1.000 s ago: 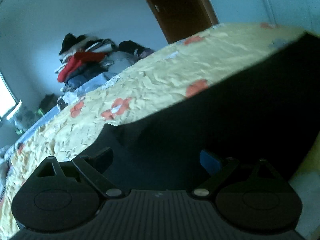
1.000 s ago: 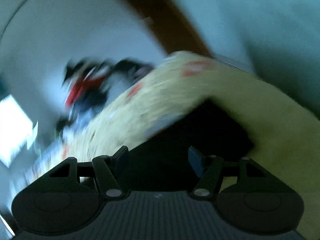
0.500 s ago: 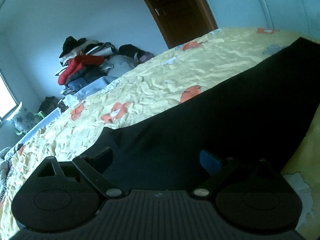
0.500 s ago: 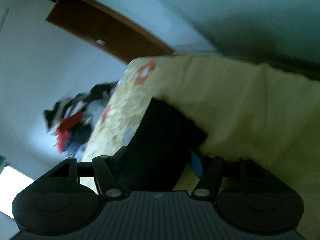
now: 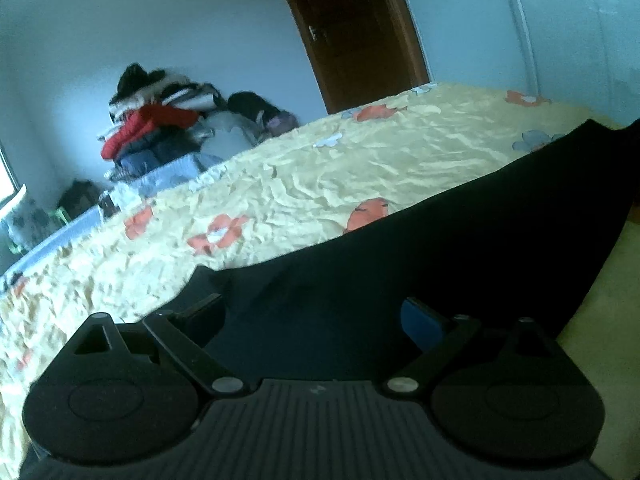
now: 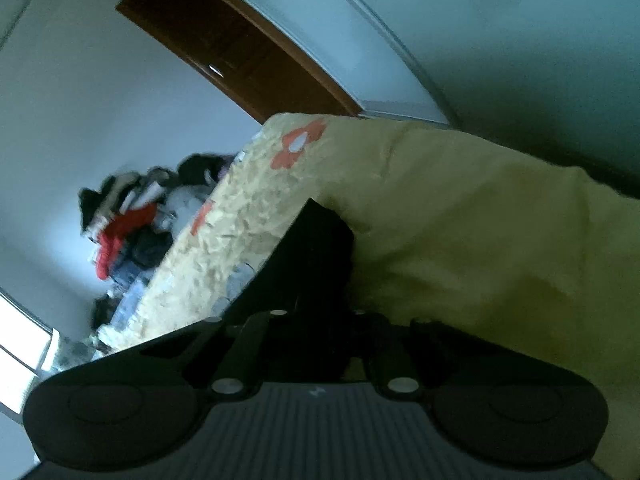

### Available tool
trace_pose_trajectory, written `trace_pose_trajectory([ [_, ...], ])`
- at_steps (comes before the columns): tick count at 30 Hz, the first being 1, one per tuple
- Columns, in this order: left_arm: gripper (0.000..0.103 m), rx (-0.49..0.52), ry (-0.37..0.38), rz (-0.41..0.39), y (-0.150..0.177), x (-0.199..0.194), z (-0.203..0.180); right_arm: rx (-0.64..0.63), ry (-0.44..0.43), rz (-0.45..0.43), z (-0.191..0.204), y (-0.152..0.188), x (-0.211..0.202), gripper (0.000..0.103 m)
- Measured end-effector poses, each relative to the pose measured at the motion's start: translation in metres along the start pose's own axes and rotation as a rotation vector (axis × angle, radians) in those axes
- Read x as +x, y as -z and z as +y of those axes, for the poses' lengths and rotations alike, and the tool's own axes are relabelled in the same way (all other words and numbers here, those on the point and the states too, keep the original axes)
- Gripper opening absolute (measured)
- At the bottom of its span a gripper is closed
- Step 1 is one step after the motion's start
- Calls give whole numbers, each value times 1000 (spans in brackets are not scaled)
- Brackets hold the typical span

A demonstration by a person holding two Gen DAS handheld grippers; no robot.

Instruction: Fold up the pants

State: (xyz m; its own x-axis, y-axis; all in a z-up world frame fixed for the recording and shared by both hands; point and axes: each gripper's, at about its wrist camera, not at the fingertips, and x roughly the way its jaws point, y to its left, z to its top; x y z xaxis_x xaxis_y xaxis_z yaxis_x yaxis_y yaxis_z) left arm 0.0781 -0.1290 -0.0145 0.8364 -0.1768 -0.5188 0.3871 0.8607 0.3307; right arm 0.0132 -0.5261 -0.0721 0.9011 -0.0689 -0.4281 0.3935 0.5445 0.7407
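Note:
Black pants (image 5: 460,248) lie flat on a yellow flowered bedsheet (image 5: 320,176), stretching from the near left to the far right. My left gripper (image 5: 312,312) is open, fingers spread just above the pants' near end. In the right wrist view the pants (image 6: 312,248) hang as a dark strip at the bed's edge. My right gripper (image 6: 316,320) has its jaws drawn together on the pants' edge; the fingertips are hidden in the dark cloth.
A heap of clothes (image 5: 160,128) sits at the far end of the bed, also in the right wrist view (image 6: 128,220). A brown door (image 5: 356,28) stands behind. The bedsheet drapes over the bed's side (image 6: 500,240). A bright window (image 6: 20,344) is at left.
My right gripper has closed from open onto the pants' edge while the view rolled. My left gripper stayed open and nearly still over the pants.

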Motion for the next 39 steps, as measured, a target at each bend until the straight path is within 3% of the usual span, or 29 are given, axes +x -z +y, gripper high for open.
trace_pose_trajectory([
  [4, 97, -103, 33, 40, -1, 6, 15, -109, -74, -43, 30, -1, -6, 7],
  [7, 97, -195, 39, 59, -2, 8, 30, -257, -152, -41, 77, 0, -4, 7],
  [11, 97, -237, -52, 67, 1, 8, 47, -439, -272, 19, 143, 20, 5, 7],
  [14, 97, -236, -129, 68, 5, 6, 59, -559, -366, 101, 189, 52, 17, 7],
  [18, 97, -218, -203, 80, 16, 1, 74, -741, -459, 258, 237, 123, 38, 7],
  [22, 97, -180, -273, 100, 31, -6, 86, -909, -491, 446, 258, 198, 55, 7],
  [26, 97, -185, -314, 113, 42, -9, 100, -1040, -460, 490, 262, 238, 59, 10],
  [29, 97, -215, -331, 118, 45, -10, 112, -1142, -417, 481, 264, 259, 58, 23],
  [30, 97, -222, -337, 118, 46, -9, 115, -1161, -422, 480, 265, 262, 54, 39],
  [31, 97, -226, -344, 117, 47, -10, 118, -1175, -426, 495, 268, 264, 50, 63],
  [32, 97, -226, -350, 116, 49, -11, 122, -1179, -435, 502, 269, 263, 50, 71],
  [36, 100, -213, -401, 108, 56, -15, 134, -1125, -541, 468, 275, 236, 21, 72],
  [39, 100, -237, -449, 124, 64, -16, 150, -1099, -495, 475, 280, 221, 32, 72],
])
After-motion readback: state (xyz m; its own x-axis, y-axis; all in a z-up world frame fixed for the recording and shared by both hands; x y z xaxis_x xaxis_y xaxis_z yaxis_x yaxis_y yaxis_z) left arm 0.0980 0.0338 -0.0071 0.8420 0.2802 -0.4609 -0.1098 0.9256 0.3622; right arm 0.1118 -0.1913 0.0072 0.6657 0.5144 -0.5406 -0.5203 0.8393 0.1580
